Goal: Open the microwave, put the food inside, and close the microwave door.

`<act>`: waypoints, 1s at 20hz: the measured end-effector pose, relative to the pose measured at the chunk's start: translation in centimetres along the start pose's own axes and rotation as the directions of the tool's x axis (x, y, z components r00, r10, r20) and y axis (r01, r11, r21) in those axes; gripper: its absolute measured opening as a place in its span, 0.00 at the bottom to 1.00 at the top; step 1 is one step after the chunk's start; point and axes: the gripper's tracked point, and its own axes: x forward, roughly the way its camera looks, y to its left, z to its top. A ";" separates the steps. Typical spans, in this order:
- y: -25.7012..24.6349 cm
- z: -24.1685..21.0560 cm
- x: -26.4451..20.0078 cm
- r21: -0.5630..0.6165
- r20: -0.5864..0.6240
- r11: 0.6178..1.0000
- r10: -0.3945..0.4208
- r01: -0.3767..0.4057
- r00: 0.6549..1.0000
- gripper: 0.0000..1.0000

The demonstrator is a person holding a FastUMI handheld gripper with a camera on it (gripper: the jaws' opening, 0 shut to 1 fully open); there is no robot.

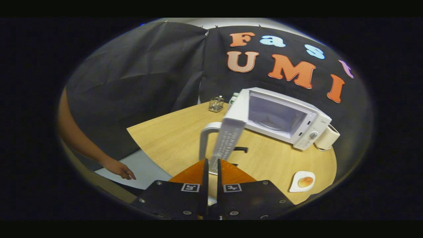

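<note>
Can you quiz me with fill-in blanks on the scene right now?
1. The microwave door stands ____.
2. The food sits on a white ____, on the wooden table.
3. The tool's fingers are nearly closed, just short of the door's ____ edge.
4. Inside the microwave the chamber is ____.

Missing words: open; plate; lower; empty

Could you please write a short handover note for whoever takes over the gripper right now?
Gripper: fingers nearly together, just short of the open microwave door's edge; I can't tell whether they pinch anything.
Microwave: on the wooden table, door swung wide towards the fingers, cavity visible.
Food: on the small white plate near the table edge, beside the fingers and in front of the microwave.
A person's hand rests off the table.
Done: door open.
Left: put the food inside, close the door.
</note>
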 end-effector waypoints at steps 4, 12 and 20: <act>-6.6 -0.9 -0.9 0.088 0.009 0.991 -0.107 0.105 0.994 0.18; -16.0 -5.7 -0.1 0.128 -0.041 0.962 -0.238 0.241 0.970 0.76; -24.9 -12.7 0.6 0.201 -0.148 0.908 -0.342 0.367 0.928 0.98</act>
